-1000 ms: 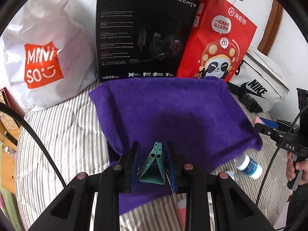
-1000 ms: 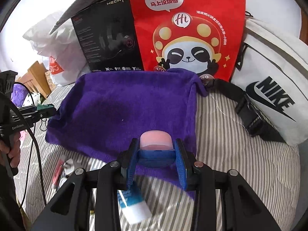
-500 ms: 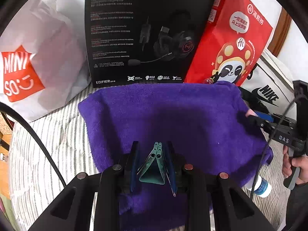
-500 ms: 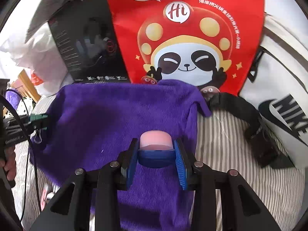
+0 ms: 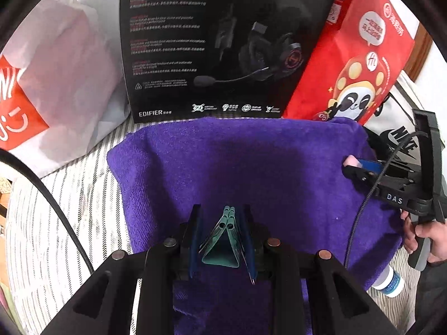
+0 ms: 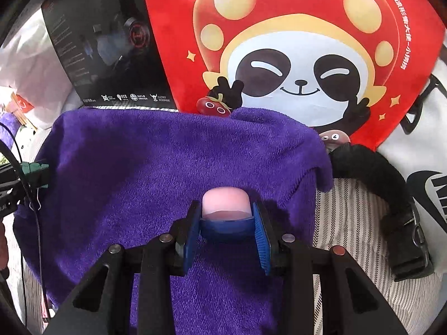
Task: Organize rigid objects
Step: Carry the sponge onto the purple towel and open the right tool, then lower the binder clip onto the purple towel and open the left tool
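Green clip (image 5: 222, 240), pink-and-blue eraser (image 6: 226, 213), aloft.

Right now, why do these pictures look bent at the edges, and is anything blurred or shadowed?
Left wrist view: fisheye bends the headset box and darkens the corners; box print is slightly smeared; a soft shadow lies on the purple towel. Right wrist view: same bulge on the red bag, bright and fairly sharp; a shadow lies beside the gripper.

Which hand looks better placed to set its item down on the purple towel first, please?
Either, marginally the left: its fingers hold the green clips over mid-towel, the right's pink-capped item nearer the edge.
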The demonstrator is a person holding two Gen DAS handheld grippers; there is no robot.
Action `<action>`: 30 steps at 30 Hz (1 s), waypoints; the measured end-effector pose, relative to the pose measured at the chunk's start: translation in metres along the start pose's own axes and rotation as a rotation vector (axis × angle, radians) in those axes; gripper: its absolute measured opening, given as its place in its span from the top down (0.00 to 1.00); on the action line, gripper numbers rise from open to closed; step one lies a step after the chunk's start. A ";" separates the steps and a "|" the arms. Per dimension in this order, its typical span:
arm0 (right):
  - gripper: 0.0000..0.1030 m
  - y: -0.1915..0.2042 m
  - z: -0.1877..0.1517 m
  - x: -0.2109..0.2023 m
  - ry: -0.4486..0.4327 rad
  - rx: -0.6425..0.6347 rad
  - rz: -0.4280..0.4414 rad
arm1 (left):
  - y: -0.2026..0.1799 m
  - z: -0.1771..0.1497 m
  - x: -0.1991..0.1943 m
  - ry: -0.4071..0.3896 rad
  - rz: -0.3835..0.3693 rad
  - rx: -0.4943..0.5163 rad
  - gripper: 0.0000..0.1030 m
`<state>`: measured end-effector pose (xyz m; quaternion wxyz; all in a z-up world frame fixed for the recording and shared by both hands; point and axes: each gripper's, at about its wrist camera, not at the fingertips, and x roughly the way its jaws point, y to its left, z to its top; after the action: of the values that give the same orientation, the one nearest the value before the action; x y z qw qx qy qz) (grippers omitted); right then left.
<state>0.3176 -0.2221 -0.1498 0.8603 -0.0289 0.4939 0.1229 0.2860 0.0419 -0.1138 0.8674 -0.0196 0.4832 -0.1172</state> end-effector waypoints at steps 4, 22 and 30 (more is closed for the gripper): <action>0.64 0.002 -0.002 0.000 0.005 -0.024 -0.015 | 0.003 0.000 0.006 0.012 0.010 -0.013 0.75; 0.44 0.017 -0.046 -0.058 -0.025 -0.030 0.011 | -0.014 -0.004 0.019 0.025 0.109 0.025 0.75; 0.41 0.026 -0.062 -0.095 -0.077 -0.029 0.005 | -0.028 -0.014 0.019 0.007 0.102 0.034 0.53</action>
<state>0.2130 -0.2254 -0.0982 0.8779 -0.0355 0.4586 0.1335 0.2786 0.0112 -0.1327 0.8707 0.0202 0.4846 -0.0813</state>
